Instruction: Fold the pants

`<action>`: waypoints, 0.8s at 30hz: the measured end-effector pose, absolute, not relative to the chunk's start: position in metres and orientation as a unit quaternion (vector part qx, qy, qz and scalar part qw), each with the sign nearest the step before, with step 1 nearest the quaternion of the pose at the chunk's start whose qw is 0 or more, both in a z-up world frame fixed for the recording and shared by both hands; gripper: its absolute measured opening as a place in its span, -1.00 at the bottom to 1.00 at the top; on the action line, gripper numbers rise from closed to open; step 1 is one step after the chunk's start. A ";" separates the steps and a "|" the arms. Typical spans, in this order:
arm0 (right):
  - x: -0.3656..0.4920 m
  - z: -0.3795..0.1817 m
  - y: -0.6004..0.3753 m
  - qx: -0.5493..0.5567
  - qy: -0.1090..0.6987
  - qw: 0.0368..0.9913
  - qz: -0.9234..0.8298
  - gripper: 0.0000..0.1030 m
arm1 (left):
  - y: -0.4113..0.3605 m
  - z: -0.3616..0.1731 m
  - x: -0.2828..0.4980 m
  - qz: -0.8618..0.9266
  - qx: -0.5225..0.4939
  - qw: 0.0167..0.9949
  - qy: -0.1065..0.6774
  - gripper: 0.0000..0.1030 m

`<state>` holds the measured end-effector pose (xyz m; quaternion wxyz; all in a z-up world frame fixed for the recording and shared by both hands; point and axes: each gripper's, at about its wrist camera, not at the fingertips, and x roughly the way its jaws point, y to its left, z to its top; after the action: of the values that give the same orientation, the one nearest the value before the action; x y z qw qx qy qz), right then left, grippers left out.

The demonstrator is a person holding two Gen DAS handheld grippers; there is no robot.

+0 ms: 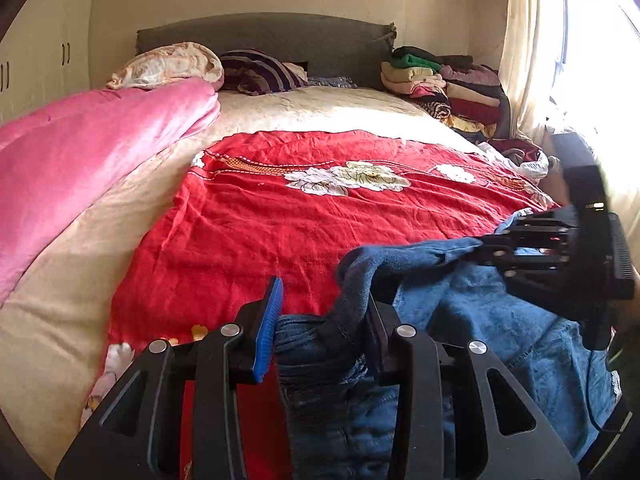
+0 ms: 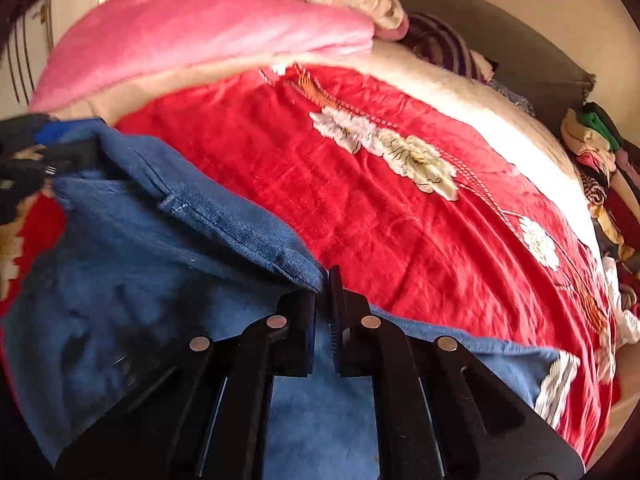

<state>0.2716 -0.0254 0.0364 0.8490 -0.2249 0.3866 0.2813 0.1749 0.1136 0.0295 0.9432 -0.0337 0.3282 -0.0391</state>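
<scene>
Your left gripper has its fingers partly closed around a thick bunched roll of the blue denim pants; the cloth fills the gap and presses against the right-hand finger, while the blue-padded finger on the other side looks just clear of it, so judge that hold as loose. Your right gripper has its fingers nearly together, pinched on a hemmed edge of the pants right at the tips.

The pants hang and drape between the two pairs of fingers, the rest spread below them over the red floral bedspread.

Expect the denim to be soft but fairly heavy, with stiff, thick seams and little slipperiness. It will sag in the middle when lifted. Take hold at hems, waistband or seams, where the layered cloth gives the fingers something firm to bite, not on a single flat layer.
</scene>
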 end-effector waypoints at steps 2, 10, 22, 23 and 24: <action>0.257 0.044 -0.036 -0.209 0.379 0.857 0.281 -0.96 | 0.109 0.032 0.167 -0.041 -0.034 0.945 0.322 -0.32; 0.194 0.066 -0.079 -0.124 0.358 0.883 0.277 -0.96 | 0.081 0.041 0.123 -0.052 -0.004 0.954 0.296 -0.29; 0.090 0.065 -0.105 -0.110 0.356 0.871 0.321 -0.96 | 0.075 0.032 0.053 -0.089 0.019 0.944 0.316 -0.24; 0.082 0.063 -0.104 -0.113 0.356 0.869 0.325 -0.96 | 0.076 0.031 0.049 -0.089 0.018 0.943 0.320 -0.24; 0.075 0.061 -0.103 -0.113 0.357 0.867 0.329 -0.96 | 0.078 0.028 0.043 -0.088 0.019 0.941 0.325 -0.24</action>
<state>0.0751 -0.1031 0.0606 0.8669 -0.1133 0.3569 0.3291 0.0433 0.0782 0.0282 0.9414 0.0191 0.3249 -0.0882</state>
